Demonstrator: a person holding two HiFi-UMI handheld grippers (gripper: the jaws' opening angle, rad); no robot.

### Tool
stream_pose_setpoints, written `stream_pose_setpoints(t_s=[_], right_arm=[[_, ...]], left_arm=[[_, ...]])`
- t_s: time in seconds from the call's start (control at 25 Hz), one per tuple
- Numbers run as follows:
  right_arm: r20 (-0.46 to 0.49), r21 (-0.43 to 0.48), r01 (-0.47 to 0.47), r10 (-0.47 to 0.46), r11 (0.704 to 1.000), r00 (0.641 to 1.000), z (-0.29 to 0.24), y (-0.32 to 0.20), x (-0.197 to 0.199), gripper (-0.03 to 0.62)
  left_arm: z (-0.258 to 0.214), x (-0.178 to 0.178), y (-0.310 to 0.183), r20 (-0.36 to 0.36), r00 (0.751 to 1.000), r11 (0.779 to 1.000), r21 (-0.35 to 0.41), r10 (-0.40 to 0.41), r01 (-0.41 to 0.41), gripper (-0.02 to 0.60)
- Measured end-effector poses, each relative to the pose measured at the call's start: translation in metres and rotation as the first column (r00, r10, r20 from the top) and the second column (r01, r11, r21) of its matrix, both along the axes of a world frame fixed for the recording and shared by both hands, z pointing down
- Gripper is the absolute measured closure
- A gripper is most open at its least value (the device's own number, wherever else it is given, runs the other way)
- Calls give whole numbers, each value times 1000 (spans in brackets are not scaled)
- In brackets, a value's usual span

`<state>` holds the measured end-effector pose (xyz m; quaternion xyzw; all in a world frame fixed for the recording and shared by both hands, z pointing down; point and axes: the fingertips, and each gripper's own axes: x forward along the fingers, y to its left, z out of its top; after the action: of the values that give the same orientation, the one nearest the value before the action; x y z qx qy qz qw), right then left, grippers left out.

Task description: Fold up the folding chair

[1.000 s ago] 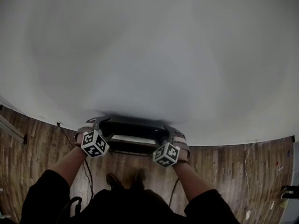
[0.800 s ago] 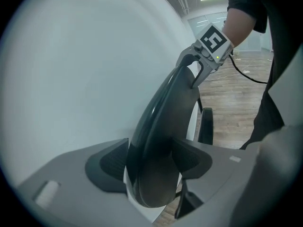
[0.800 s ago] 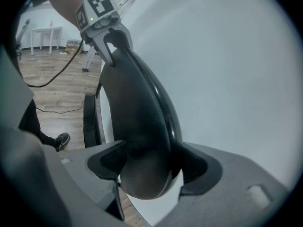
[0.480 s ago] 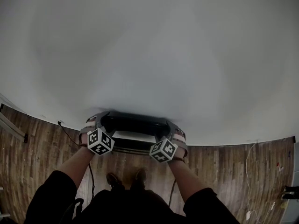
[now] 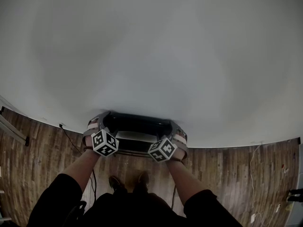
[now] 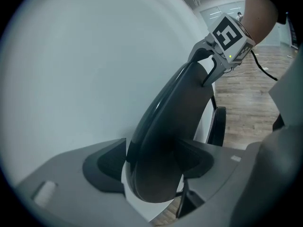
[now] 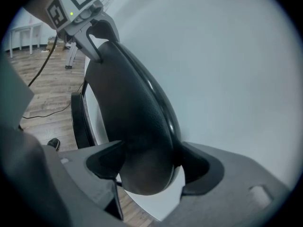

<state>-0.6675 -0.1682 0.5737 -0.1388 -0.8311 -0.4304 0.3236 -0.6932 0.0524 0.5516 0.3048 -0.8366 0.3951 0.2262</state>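
Observation:
The folding chair's black curved backrest point(image 5: 137, 123) stands at the foot of a large white surface point(image 5: 151, 56). My left gripper point(image 5: 98, 122) straddles its left end and my right gripper point(image 5: 175, 131) its right end. In the left gripper view the backrest point(image 6: 180, 103) runs between the jaws of the left gripper point(image 6: 156, 169), with a thin white gap at the left pad. In the right gripper view the backrest point(image 7: 132, 93) fills the space between the jaws of the right gripper point(image 7: 149, 167). Both pairs of jaws have just been opening around the backrest.
Wooden floor point(image 5: 236, 169) runs along the bottom of the head view, with cables point(image 5: 71, 138) on it at the left and right. The person's shoes point(image 5: 113, 181) stand just behind the chair. A lower black chair bar point(image 7: 80, 119) shows beneath the backrest.
Both grippers have slid a little inward along the backrest and rolled, so their marker cubes sit closer together. The backrest now stands slightly higher against the white surface.

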Motion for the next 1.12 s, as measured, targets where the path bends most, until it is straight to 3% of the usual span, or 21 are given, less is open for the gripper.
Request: stream_pose_setpoints(t_s=[0.6, 1.12], right_arm=[[19, 39, -50, 49, 998, 999, 1, -4, -4, 241], [48, 38, -49, 47, 998, 998, -6, -4, -4, 241]], left_arm=[[1, -5, 0, 34, 997, 997, -14, -70, 70, 273], [-1, -8, -3, 37, 997, 997, -24, -68, 69, 285]])
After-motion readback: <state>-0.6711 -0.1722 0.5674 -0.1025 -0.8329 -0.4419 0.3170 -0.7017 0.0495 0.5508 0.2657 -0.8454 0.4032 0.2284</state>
